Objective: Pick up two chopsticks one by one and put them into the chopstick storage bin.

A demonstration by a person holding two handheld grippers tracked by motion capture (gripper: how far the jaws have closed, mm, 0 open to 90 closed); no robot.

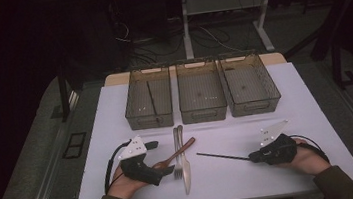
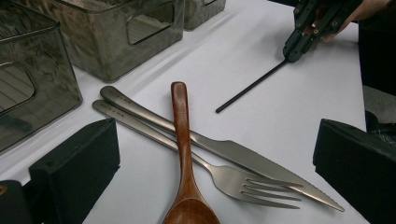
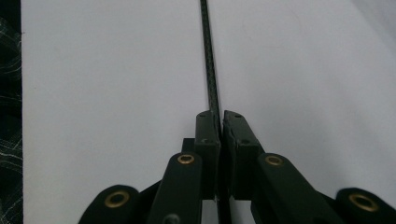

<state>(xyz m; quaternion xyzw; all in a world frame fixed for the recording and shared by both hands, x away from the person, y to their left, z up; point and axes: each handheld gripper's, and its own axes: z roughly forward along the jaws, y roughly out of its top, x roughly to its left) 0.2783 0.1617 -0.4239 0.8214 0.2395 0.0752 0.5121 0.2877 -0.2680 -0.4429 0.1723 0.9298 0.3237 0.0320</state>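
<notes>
My right gripper (image 1: pixel 252 157) (image 3: pixel 220 116) lies low on the white table and is shut on one end of a thin black chopstick (image 1: pixel 221 156) (image 3: pixel 208 56), which points away toward the table's middle. In the left gripper view, that gripper (image 2: pixel 292 53) and the chopstick (image 2: pixel 250 86) are at the top right. My left gripper (image 1: pixel 161 157) (image 2: pixel 217 140) is open, its jaws wide apart on either side of a wooden spoon (image 1: pixel 178 153) (image 2: pixel 183 140). The spoon lies across a steel fork (image 1: pixel 176 155) (image 2: pixel 252 184) and a steel knife (image 1: pixel 186 171) (image 2: pixel 243 156).
Three clear plastic bins stand in a row at the back: left (image 1: pixel 149 118), middle (image 1: pixel 203 113), right (image 1: pixel 255 105). A dark chopstick (image 1: pixel 151 98) lies in the left bin. The table's front edge is just before the person's hands.
</notes>
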